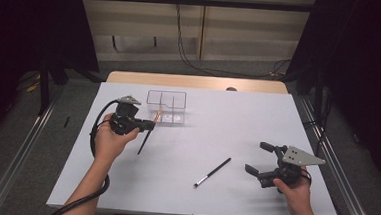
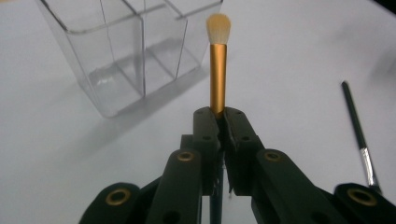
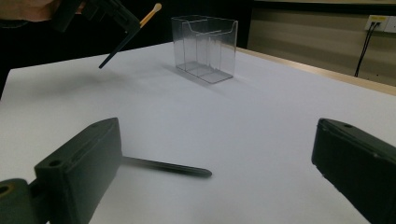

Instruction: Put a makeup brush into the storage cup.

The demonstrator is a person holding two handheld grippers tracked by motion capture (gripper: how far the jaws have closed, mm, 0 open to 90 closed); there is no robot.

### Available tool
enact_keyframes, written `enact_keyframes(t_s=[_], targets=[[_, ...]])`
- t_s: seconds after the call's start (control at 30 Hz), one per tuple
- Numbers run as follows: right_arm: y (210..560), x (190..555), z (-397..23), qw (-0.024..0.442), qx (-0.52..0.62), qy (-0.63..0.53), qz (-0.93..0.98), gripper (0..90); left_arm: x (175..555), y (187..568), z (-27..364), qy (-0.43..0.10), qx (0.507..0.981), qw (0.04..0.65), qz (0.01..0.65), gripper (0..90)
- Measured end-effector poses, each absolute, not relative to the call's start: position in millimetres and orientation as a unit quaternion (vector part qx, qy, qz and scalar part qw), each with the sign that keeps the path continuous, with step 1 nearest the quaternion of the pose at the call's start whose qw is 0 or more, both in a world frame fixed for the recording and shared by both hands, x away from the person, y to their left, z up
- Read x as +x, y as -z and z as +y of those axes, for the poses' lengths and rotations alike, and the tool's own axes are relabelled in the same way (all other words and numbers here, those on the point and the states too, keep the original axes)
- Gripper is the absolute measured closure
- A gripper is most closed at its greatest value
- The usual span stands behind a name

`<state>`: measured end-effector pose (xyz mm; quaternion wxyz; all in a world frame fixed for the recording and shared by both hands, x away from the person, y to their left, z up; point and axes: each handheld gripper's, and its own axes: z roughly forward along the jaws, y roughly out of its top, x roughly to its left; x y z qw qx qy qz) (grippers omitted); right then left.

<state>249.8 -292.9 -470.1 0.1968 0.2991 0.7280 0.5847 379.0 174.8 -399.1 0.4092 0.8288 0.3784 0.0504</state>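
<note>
Table point(image 1: 257, 126): white top, wooden edge showing at its 12 o'clock side.
Second brush point(image 1: 212, 172): slim, black handle, silver ferrule, lying flat near 5 o'clock of the table's middle, bristles toward 7 o'clock.
Cables point(image 1: 191, 57): black, trailing over the grey floor beyond 12 o'clock.
Wall socket point(image 3: 379, 21): white, with two cables plugged in.

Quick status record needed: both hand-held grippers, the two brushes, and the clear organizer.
left hand-held gripper: shut on gold-handled brush, held clear of the table, bristles toward the organizer
right hand-held gripper: open, holding nothing
black brush: lying flat on the table, between the two grippers
clear organizer: upright, compartments look empty
brushes in organizer: none yet
</note>
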Motion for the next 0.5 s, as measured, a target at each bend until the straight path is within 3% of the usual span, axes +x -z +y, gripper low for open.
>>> enact_keyframes(t_s=[0.5], targets=[[470.3,250.2,-292.4,0.197,0.298,-0.585,0.728,1.3,374.9,392.0,184.0,-0.096,0.748,0.527,0.392,84.2]])
